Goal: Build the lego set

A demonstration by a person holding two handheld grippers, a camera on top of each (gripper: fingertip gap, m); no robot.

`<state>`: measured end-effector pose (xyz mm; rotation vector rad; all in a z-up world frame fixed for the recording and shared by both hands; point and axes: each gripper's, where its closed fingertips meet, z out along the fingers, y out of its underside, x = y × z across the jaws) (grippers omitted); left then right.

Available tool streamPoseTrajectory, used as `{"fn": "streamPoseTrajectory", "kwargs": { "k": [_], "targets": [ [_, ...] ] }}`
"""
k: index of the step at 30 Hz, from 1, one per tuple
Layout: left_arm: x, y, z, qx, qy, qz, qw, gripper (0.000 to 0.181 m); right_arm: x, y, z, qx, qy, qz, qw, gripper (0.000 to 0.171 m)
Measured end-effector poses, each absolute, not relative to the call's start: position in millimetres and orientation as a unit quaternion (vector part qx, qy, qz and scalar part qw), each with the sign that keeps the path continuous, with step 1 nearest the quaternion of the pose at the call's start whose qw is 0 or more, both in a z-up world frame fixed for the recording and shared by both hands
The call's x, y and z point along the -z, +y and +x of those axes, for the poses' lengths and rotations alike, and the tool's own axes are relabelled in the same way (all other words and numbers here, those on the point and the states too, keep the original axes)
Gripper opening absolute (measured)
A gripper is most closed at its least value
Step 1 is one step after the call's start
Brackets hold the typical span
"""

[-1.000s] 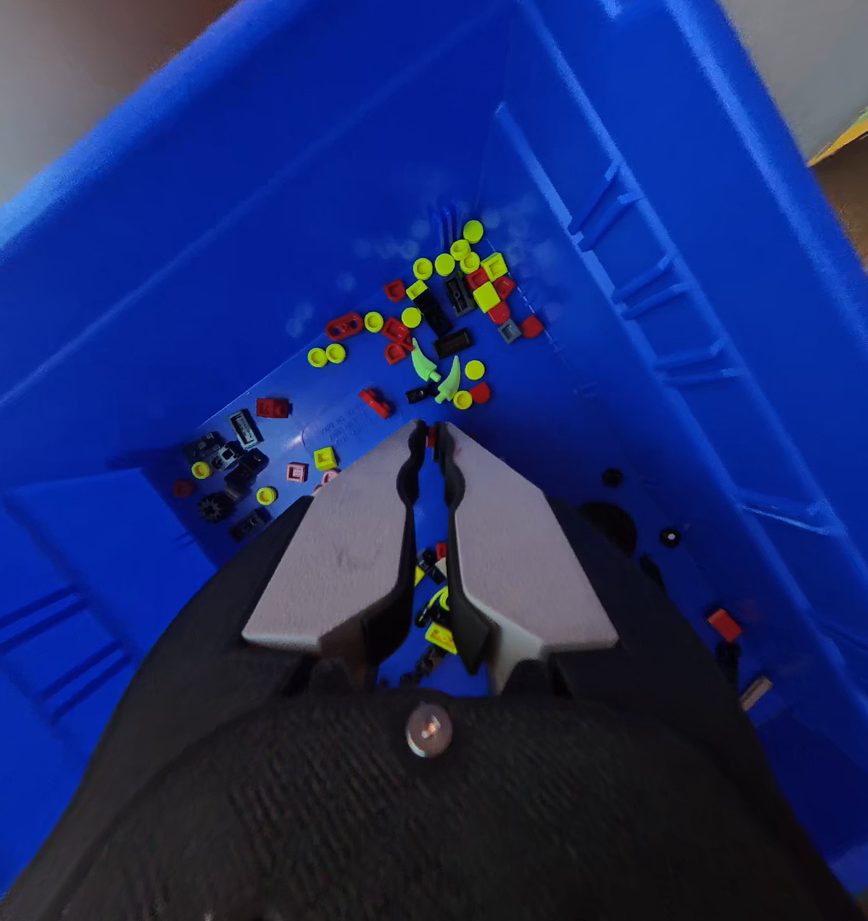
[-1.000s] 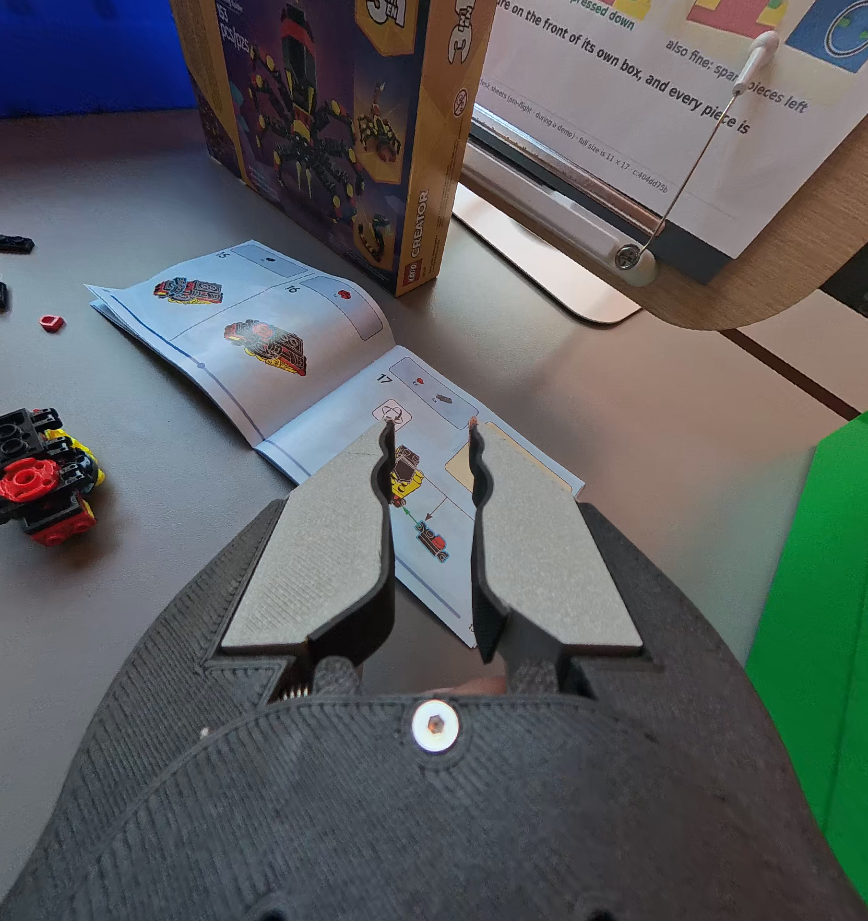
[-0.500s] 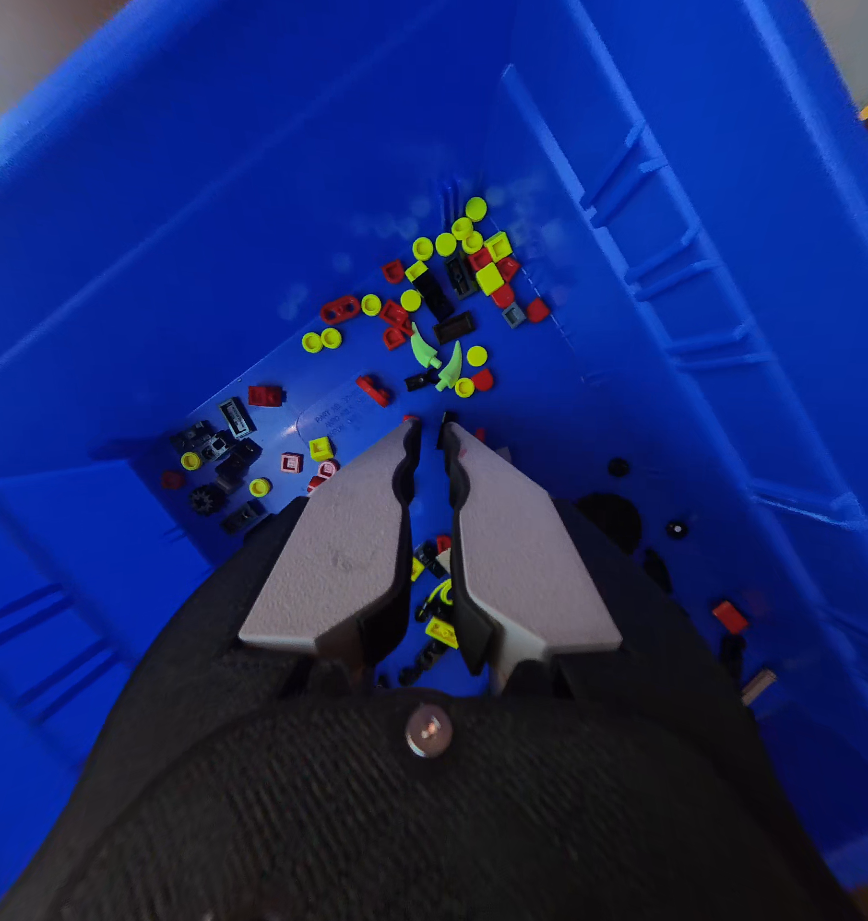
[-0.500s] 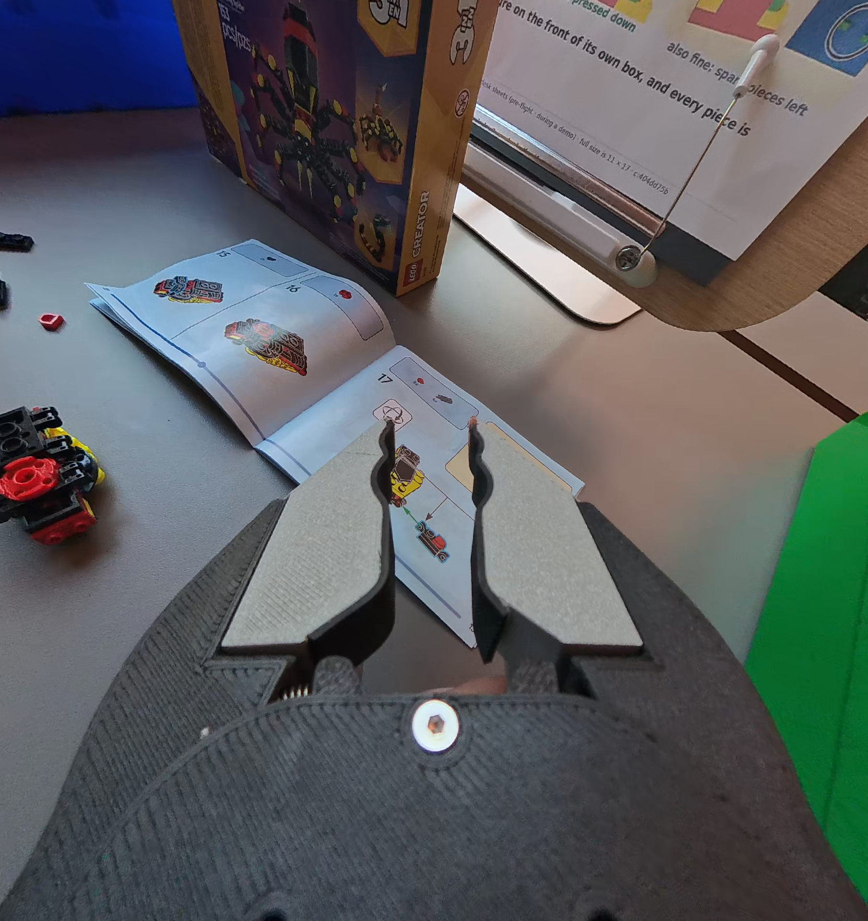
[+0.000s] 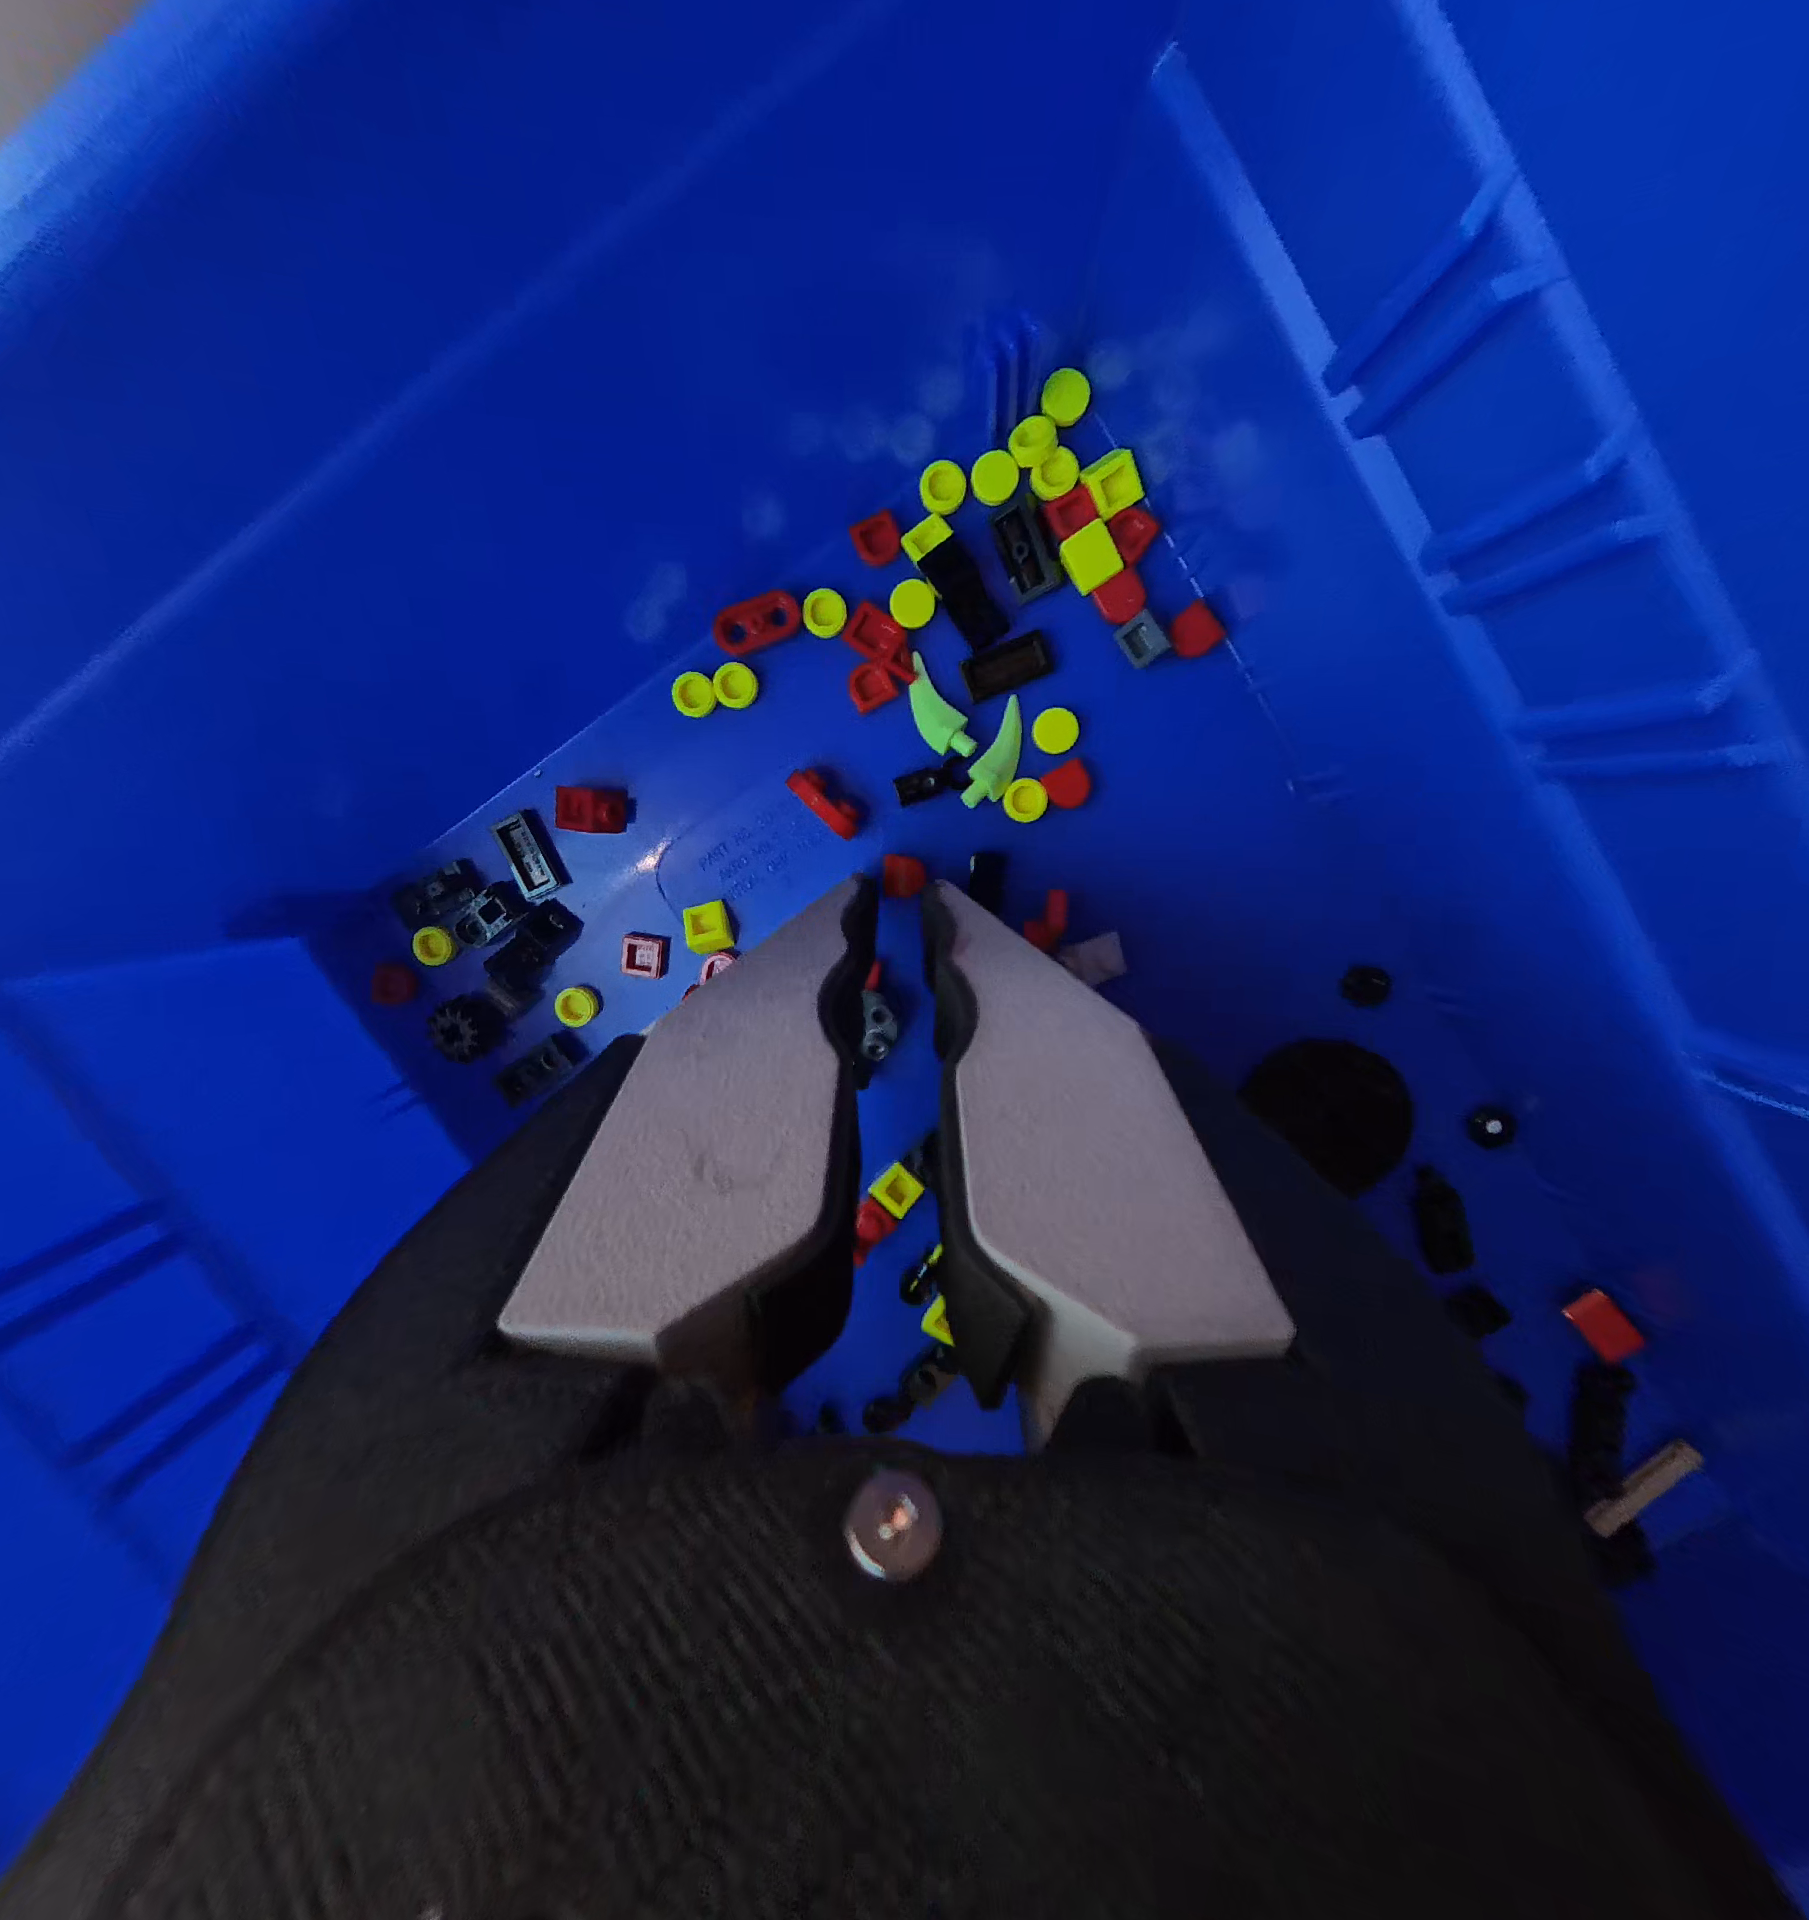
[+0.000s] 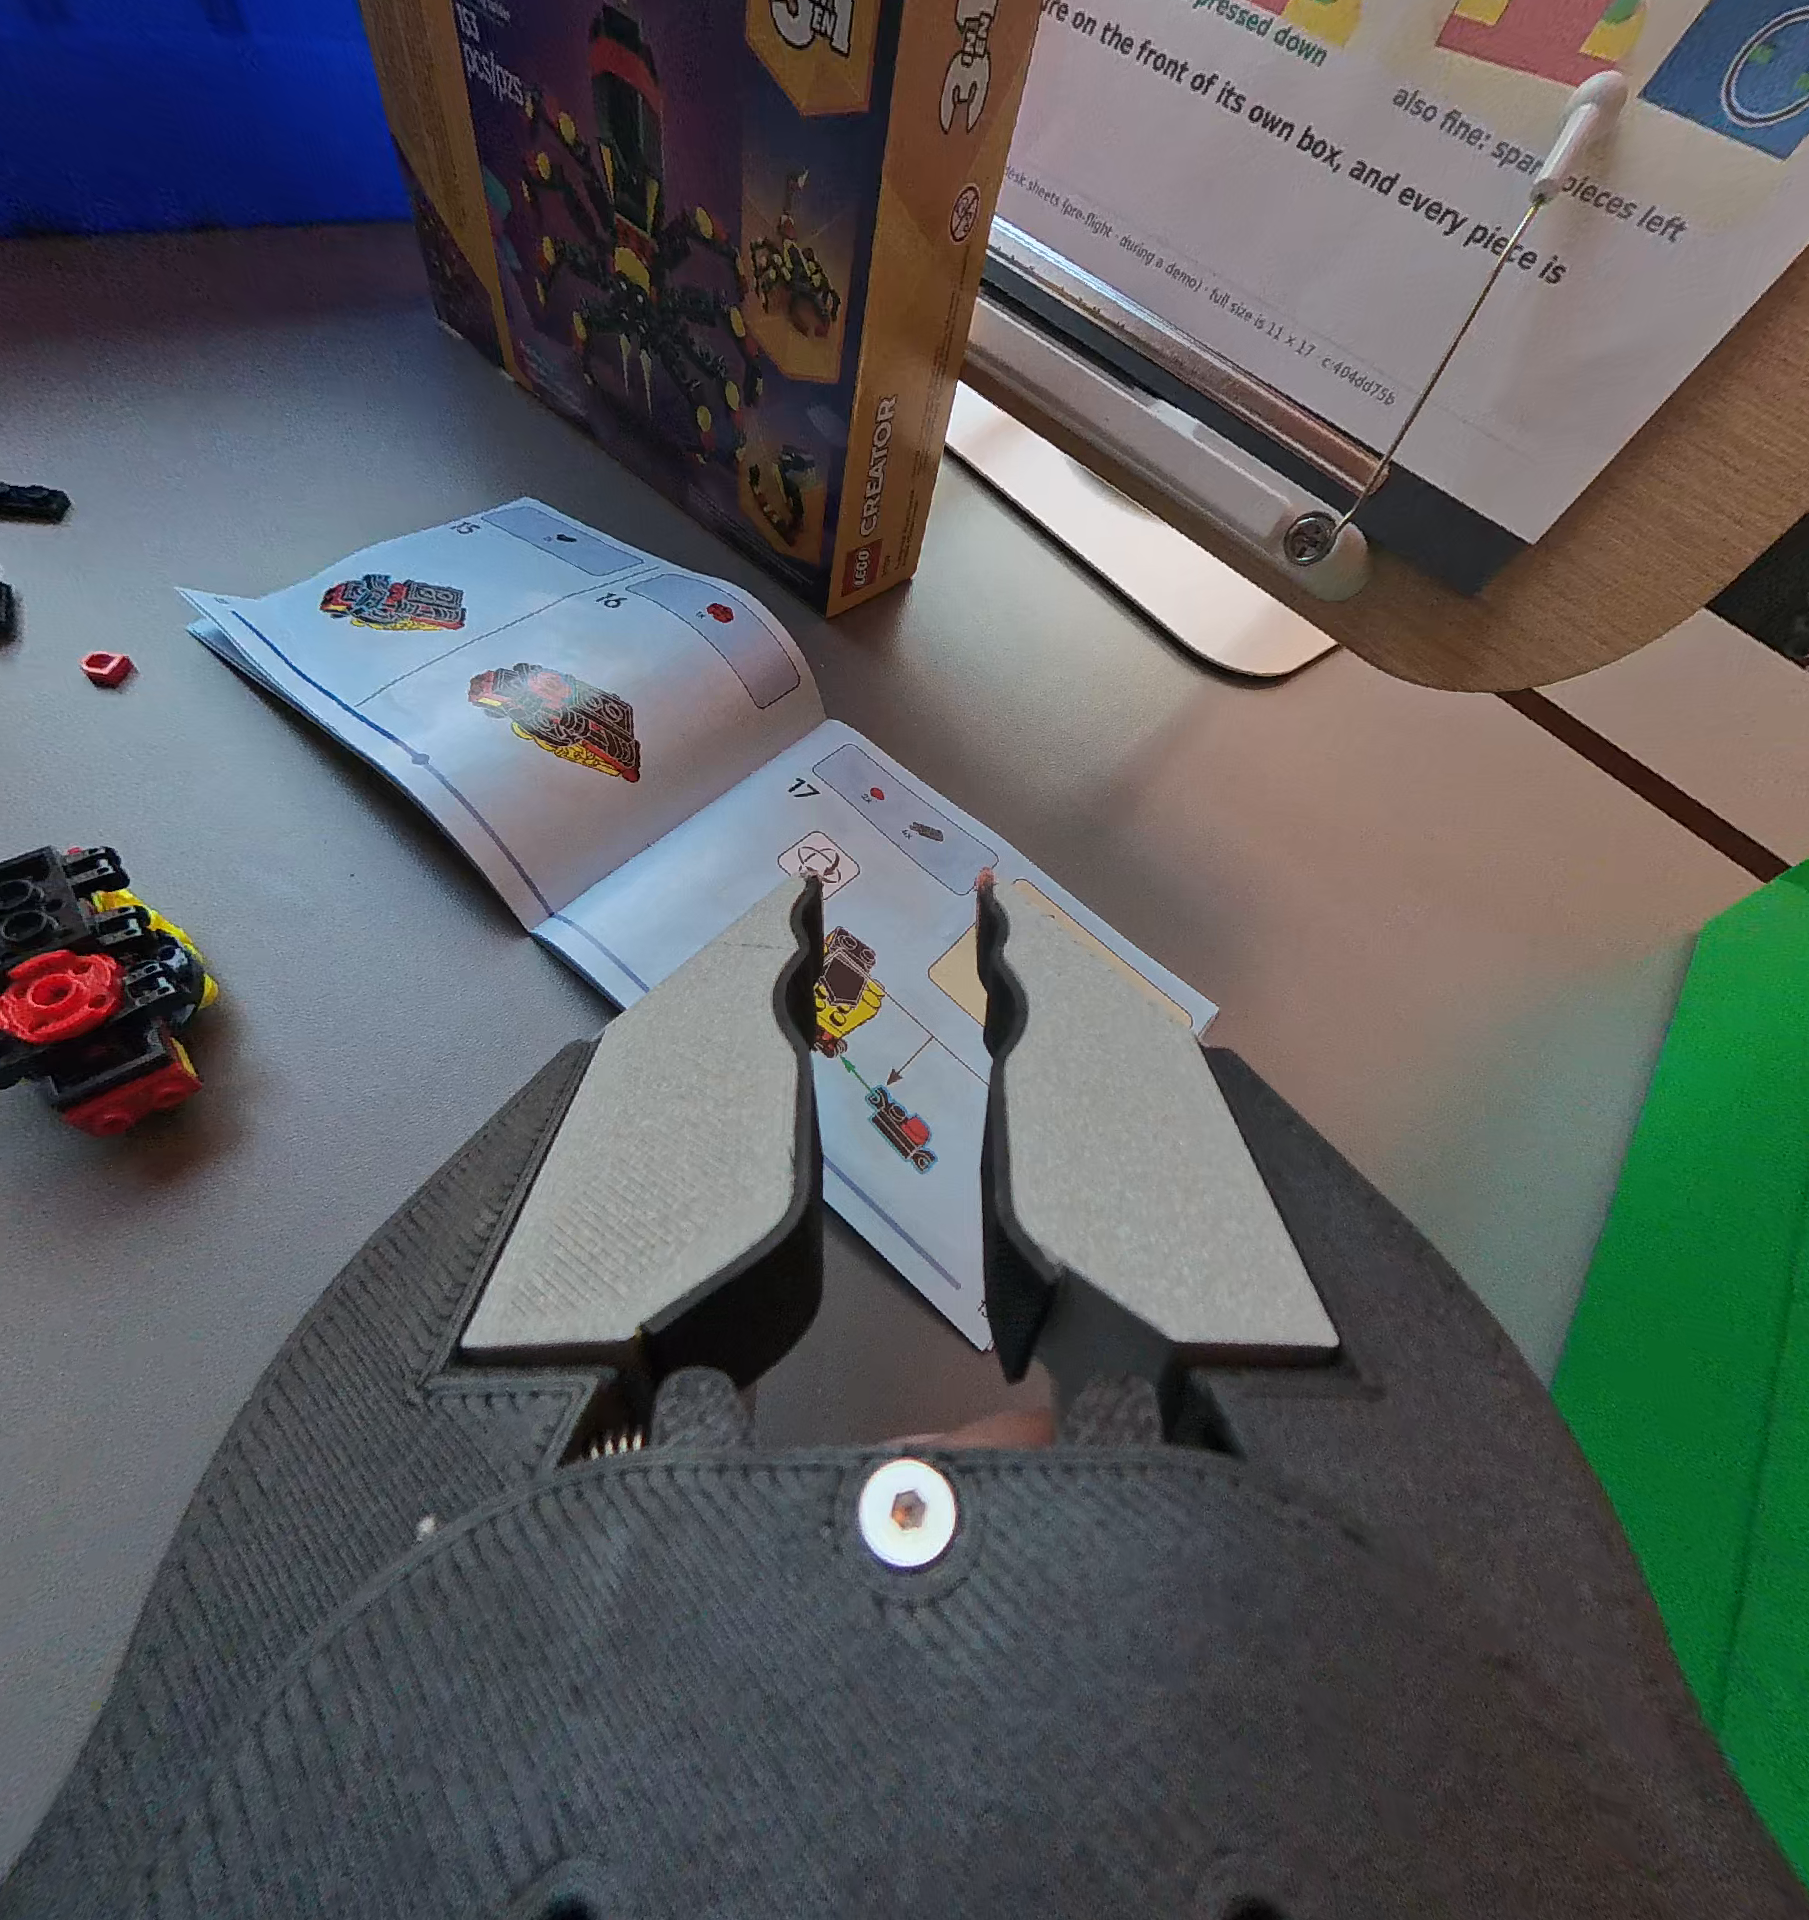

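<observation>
Inside the blue bin, the left gripper is held narrowly parted, empty, over scattered pieces — two pale green claws among them. The right gripper is spread wide above one open booklet; one partial model lies leftward — three loose parts beyond it.

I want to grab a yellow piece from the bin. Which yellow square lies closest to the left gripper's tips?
The yellow square plate just left of the left gripper, beside the pink square. The other yellow squares sit far up by the blue bin wall, or back between the fingers.
</observation>
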<state>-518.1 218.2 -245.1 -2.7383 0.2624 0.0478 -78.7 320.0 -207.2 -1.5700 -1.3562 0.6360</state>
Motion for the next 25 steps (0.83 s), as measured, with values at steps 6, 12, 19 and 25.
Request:
{"fn": "streamPoseTrajectory", "kwargs": {
  "k": [6,12,19,25],
  "targets": [
    [245,221,-517,-0.014,0.095,-0.975,0.2,0.006,207,320,-79,-0.26,-0.553,-0.64,0.466,0.025],
    [245,220,-516,-0.008,0.098,-0.975,0.198,0.006,207,320,-79,-0.259,-0.553,-0.64,0.466,0.025],
    [211,218,-518,-0.038,0.106,-0.966,0.232,0.006,207,319,-79,-0.26,-0.555,-0.638,0.466,0.025],
    [118,217,-446,-0.085,0.186,-0.916,0.345,0.005,207,316,-80,-0.263,-0.56,-0.633,0.465,0.024]
  ]
}}
